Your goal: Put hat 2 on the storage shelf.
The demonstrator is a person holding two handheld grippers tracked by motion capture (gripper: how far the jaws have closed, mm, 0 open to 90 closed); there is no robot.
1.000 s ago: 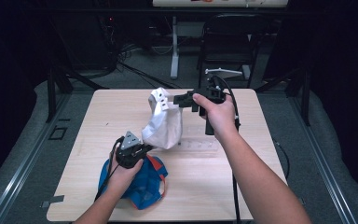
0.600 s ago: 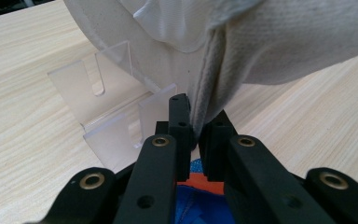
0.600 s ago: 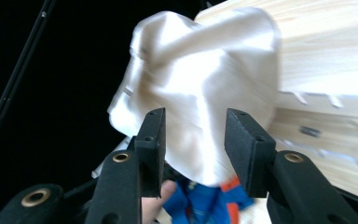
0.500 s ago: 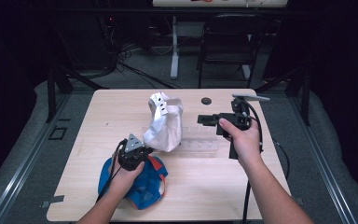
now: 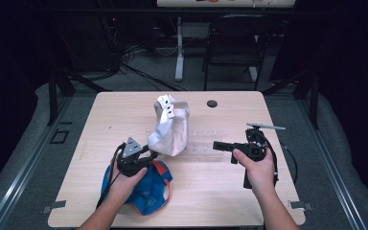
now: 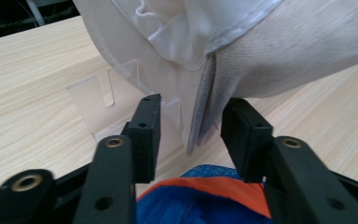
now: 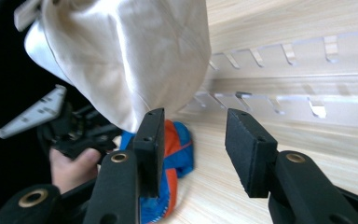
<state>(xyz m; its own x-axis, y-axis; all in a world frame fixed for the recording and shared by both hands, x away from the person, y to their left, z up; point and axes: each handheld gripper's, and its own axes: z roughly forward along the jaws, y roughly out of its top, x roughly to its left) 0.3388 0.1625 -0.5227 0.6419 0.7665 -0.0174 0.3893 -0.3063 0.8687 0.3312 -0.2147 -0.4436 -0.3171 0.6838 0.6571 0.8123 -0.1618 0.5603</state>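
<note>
On the left side of the light wooden table [image 5: 100,124], the left gripper [image 5: 146,155] hovers over a blue and orange cap [image 5: 146,189] that lies flat near the table's front edge. Its jaws stand moderately apart with nothing clamped; in the left gripper view a hanging edge of the white cap [image 6: 261,51] dips into the gap between them, though whether it touches either pad cannot be told. Just right of that gripper, the white cap [image 5: 170,127] stands upright near the table's middle, its long axis running up and down, its top with a pale tab leaning toward the far edge. It is propped on a clear plastic rack [image 5: 203,141] whose slotted rail runs left to right across the table; the slots show plainly in the right gripper view [image 7: 307,74]. A small dark disc [image 5: 212,103] lies beyond, near the far edge. Farther right, the right gripper [image 5: 218,145] points left toward the rack, well apart from the white cap, jaws wide and empty.
</note>
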